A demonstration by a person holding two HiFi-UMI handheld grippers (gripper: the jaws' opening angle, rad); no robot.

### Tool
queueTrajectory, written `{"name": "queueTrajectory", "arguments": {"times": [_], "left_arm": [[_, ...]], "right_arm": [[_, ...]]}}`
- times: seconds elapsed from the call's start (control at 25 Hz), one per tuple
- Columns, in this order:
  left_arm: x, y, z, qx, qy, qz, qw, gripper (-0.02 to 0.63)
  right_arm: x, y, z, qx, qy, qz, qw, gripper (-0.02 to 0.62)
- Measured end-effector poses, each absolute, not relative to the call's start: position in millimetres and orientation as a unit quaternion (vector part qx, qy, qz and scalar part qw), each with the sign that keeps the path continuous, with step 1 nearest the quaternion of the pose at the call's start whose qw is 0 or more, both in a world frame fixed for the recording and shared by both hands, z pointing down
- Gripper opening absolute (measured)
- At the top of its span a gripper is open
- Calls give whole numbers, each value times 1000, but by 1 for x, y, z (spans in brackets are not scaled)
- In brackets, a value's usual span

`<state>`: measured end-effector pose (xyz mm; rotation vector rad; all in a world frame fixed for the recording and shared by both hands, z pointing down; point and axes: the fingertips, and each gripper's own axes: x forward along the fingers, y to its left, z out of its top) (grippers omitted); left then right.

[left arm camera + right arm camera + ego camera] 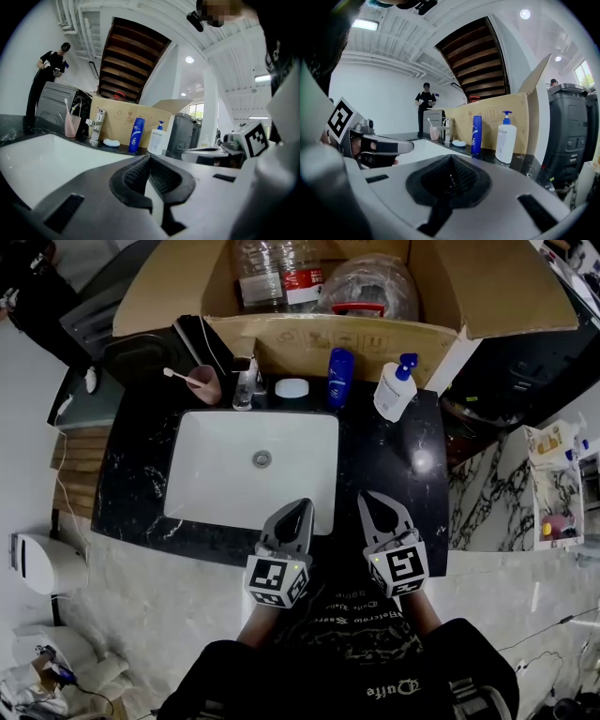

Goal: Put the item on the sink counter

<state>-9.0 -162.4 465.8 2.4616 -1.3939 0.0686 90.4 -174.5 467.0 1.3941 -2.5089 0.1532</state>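
Both grippers hover side by side over the front edge of the black marble counter [389,486]. My left gripper [300,508] [149,157] has its jaw tips touching and nothing between them; it hangs over the near rim of the white sink basin [216,486]. My right gripper [367,498] [450,157] is shut and empty, over the bare counter right of the basin. Along the counter's back stand a pink cup [204,383] with a toothbrush, the faucet [246,385], a white soap bar [292,388], a blue bottle [340,377] [476,134] and a white pump bottle [395,390] [505,139].
An open cardboard box [328,338] behind the counter holds clear plastic bottles [272,273] and a bagged item. A person [424,105] stands far back by a grey appliance. A grey bin [572,126] stands at the right, and a marble shelf [553,493] with small items.
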Motion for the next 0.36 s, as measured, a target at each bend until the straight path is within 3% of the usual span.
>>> {"name": "queueTrajectory", "arguments": {"times": [0.36], "left_arm": [[-13, -174, 464, 858, -488, 21, 157, 6]], "right_arm": [[89, -185, 468, 483, -864, 56, 131, -2]]}}
